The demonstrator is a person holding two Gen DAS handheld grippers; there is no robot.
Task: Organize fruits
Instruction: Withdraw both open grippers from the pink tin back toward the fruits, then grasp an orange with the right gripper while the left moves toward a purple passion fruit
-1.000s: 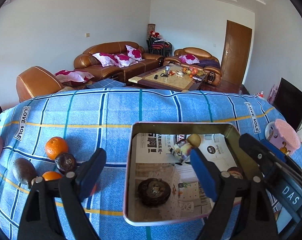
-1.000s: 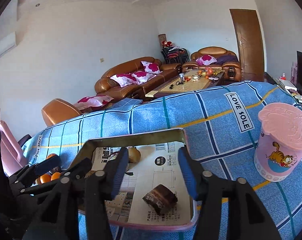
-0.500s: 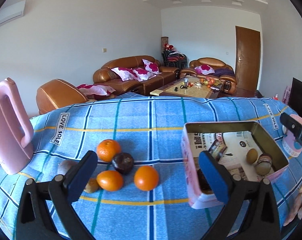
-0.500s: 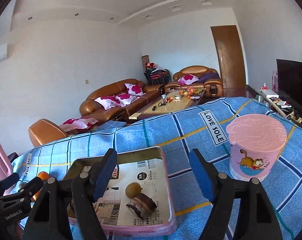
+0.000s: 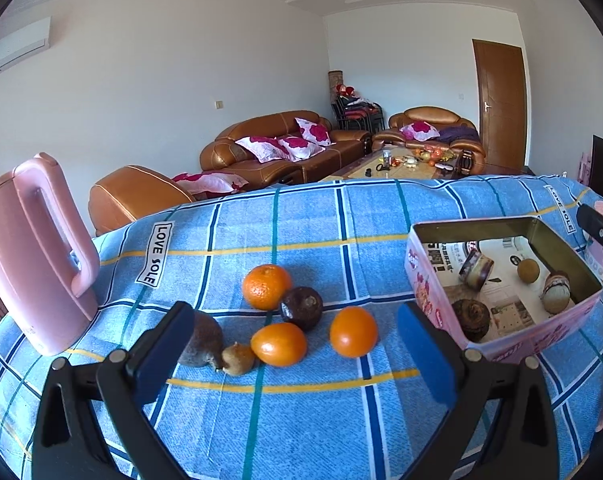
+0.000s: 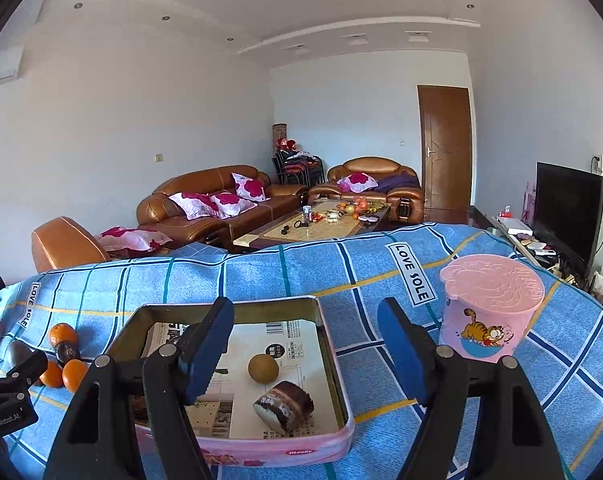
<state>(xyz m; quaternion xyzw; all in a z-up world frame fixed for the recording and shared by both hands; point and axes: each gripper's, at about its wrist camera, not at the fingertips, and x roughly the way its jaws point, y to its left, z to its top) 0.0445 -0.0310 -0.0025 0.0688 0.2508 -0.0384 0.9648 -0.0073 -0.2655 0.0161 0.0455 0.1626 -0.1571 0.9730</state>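
Three oranges lie on the blue checked cloth, at the back, front middle and right, with a dark round fruit, a brown kiwi-like fruit and a small brown fruit among them. My left gripper is open and empty, just in front of this cluster. A pink tin lined with newspaper holds a small yellow-brown fruit, a dark fruit and two halved dark fruits. My right gripper is open and empty above the tin's right side.
A pink kettle stands at the left of the table. A pink lidded cup with a cat picture stands right of the tin. Sofas, a coffee table and a door lie beyond the table's far edge.
My left gripper has swung left from over the tin to face the loose fruit cluster. My right gripper has pulled back and up from the tin. Both stay open.
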